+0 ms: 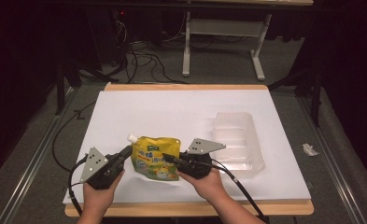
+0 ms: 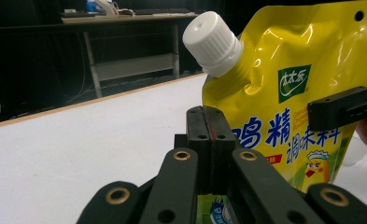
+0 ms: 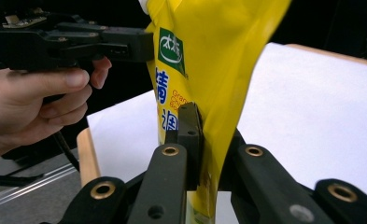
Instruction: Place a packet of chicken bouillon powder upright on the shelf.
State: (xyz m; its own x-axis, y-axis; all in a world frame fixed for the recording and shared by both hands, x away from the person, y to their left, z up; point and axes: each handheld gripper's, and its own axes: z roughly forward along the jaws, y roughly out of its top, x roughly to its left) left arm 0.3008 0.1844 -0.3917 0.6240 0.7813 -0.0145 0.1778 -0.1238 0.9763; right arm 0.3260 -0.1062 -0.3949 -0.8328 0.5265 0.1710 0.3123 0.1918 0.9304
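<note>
Two grippers on one pouch here. Going by size: the white table top, then a clear plastic tray lying empty off to the right, then the yellow spouted seasoning pouch near the front edge. Left gripper is pinched on its left edge, right gripper clamped on its right edge. So it's grabbed, I'd say; moving it to the tray seems still to do.

Both forearms come in from the near edge, hands wrapped around the gripper bodies. The left gripper points right and slightly far, jaws pressed together on the yellow pouch. The right gripper points left toward it, jaws clamped on the pouch's other side
</note>
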